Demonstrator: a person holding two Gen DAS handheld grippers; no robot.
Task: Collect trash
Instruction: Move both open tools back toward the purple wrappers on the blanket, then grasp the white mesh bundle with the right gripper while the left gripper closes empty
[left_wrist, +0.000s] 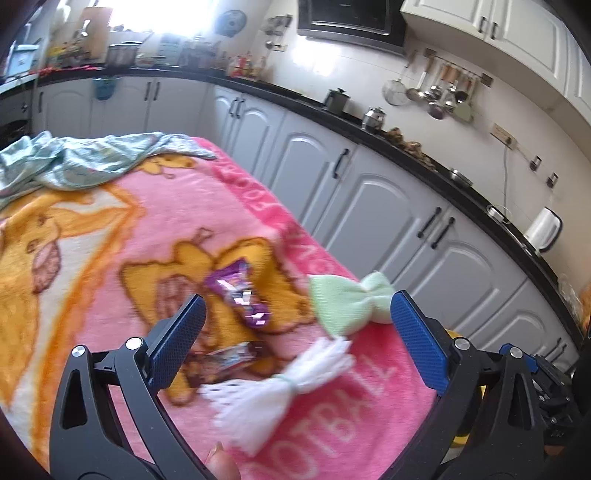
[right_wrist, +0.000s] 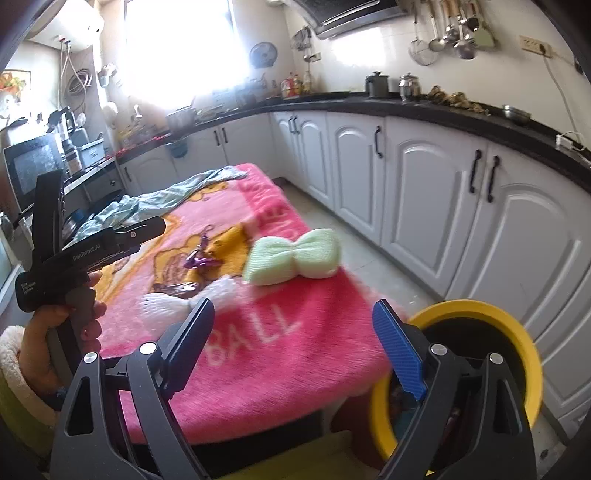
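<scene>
A crumpled purple wrapper (left_wrist: 240, 291) lies on the pink blanket (left_wrist: 155, 206), with a brown wrapper (left_wrist: 225, 360) nearer me. My left gripper (left_wrist: 295, 332) is open and empty above them. The purple wrapper (right_wrist: 199, 260) and the brown wrapper (right_wrist: 173, 288) also show in the right wrist view. My right gripper (right_wrist: 295, 343) is open and empty over the blanket's near edge (right_wrist: 258, 369), beside a yellow-rimmed bin (right_wrist: 517, 332) at the table's corner. The left gripper body (right_wrist: 92, 247) shows at the left, held in a hand.
A pale green knit bow (left_wrist: 347, 302) and a white yarn tassel (left_wrist: 288, 387) lie on the blanket near the wrappers. A teal cloth (left_wrist: 81, 158) lies crumpled at the far end. White kitchen cabinets (right_wrist: 424, 192) under a black counter run along the right.
</scene>
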